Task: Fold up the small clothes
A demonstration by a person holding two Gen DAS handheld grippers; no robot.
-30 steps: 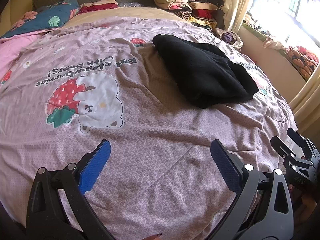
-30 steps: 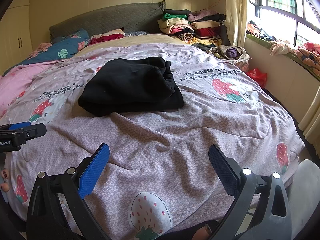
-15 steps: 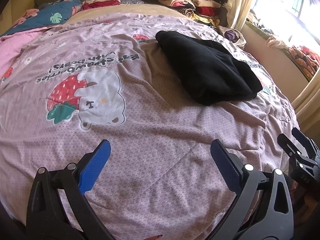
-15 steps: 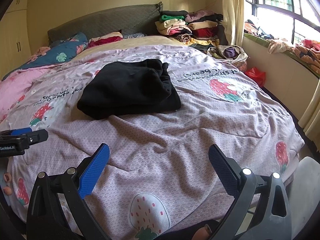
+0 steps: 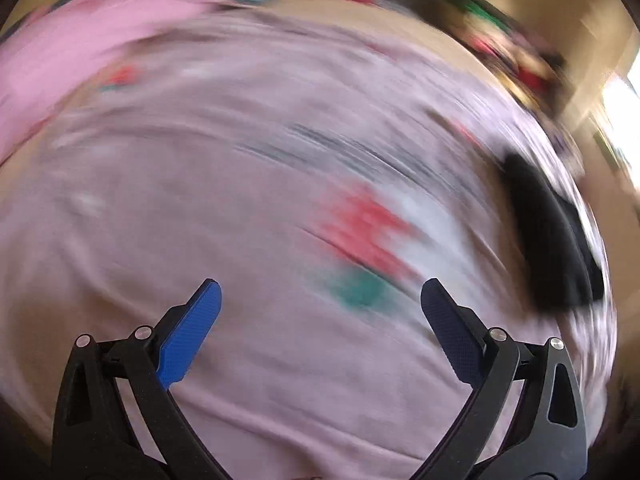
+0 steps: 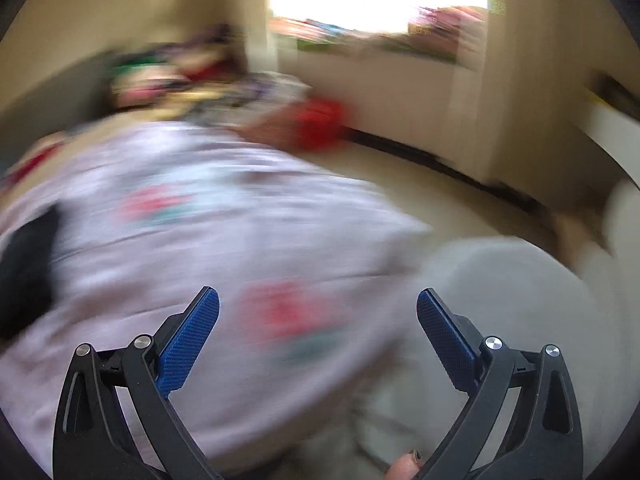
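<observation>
Garment point(image 5: 554, 236): one black piece lies on the quilt point(image 5: 256, 184), at the far right edge of the left wrist view and at the far left edge of the right wrist view point(image 6: 26, 268), well apart from both tools. Both views are heavily smeared, so its shape cannot be read; whether it is folded or merely bunched I cannot tell. The left gripper point(image 5: 320, 308) has its jaws spread wide with nothing between them, and it points over bare quilt near a red and green print point(image 5: 360, 248). The right gripper point(image 6: 318, 312) is likewise spread wide and empty, aimed across the corner of the quilt toward the floor and a pale round object point(image 6: 520, 300) beside the bed, which is too blurred to name. Neither tool faces the garment, so my guess is that it is not the piece in hand and that the person is turning toward another one. A heap of clothes point(image 6: 168, 80) shows at the head of the bed, too smeared to count, with a red item point(image 6: 320, 124) near it by the wall. Counted: two grippers, four blue pads, one black garment, one heap. A fingertip point(image 6: 406, 466) shows at the bottom edge of the right view.
</observation>
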